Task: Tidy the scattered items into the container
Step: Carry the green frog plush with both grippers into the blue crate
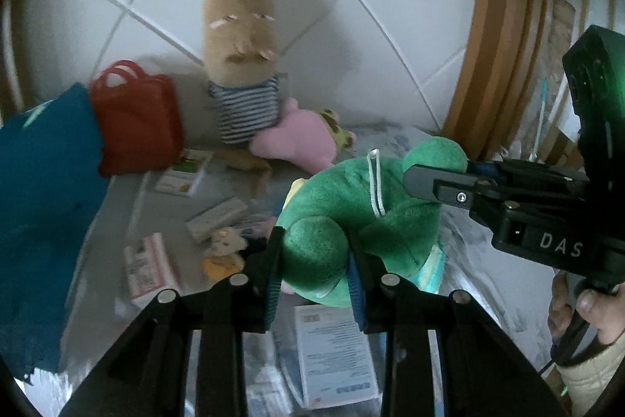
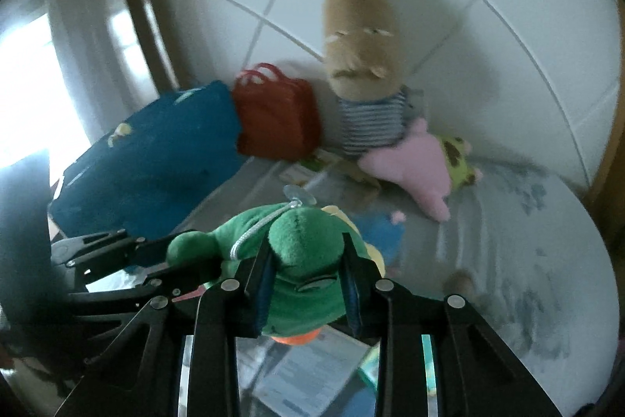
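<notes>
The green plush toy (image 1: pixel 351 217) hangs above the littered surface, pinched at opposite ends by both my jaws: left gripper (image 1: pixel 316 276) and right gripper (image 2: pixel 306 284) clamp it.

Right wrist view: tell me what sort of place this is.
Probably a child's corner at home: soft toys such as a striped-shirt plush and a pink plush lean against a tiled wall, with a red toy bag beside them.

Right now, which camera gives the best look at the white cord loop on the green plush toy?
The left wrist view: the white cord loop lies in full view on the green plush toy. The right wrist view shows the loop foreshortened and partly hidden.
</notes>
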Demonstrator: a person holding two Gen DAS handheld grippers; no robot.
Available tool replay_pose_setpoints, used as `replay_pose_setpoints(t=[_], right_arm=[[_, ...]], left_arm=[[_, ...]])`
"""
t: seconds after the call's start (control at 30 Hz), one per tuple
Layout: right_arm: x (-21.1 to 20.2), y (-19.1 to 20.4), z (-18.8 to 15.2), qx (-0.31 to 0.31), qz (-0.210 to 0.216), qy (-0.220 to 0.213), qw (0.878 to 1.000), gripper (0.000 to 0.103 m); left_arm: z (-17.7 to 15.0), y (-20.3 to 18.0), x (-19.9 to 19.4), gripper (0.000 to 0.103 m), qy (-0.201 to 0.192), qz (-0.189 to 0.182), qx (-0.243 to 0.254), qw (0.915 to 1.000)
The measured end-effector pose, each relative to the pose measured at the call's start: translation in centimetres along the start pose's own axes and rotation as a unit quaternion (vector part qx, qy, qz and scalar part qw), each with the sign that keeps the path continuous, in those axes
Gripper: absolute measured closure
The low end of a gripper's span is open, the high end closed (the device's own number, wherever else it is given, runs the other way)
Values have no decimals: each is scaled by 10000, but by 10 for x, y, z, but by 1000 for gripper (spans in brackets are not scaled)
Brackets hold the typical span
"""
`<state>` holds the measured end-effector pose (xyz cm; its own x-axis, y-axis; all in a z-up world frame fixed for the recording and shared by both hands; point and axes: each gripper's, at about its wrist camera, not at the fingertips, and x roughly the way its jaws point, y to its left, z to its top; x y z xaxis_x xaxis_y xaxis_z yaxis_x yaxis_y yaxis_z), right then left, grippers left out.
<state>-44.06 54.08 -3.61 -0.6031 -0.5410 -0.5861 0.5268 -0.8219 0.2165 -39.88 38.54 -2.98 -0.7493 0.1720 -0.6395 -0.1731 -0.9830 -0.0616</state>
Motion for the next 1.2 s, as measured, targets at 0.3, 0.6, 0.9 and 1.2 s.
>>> replay_pose_setpoints(t=[0.3,0.6,0.9,1.2], right_arm=[[18,105,24,-456,441,-326,9975,73],[47,216,62,-1115,1052,-559,9866,75],[90,296,96,-1510,1587,-389,9749,77],[99,418,168,-1987,1857,-1080,9562,77]], left_arm=[[-13,82,-68,74,-404,557,-106,9976],[-7,169,-136,74,-861,1403,-290,9859],[-11,252,-160,75,-889,1871,-781,9752],[24,352,-244,75,-1576,2296,-683,9580]])
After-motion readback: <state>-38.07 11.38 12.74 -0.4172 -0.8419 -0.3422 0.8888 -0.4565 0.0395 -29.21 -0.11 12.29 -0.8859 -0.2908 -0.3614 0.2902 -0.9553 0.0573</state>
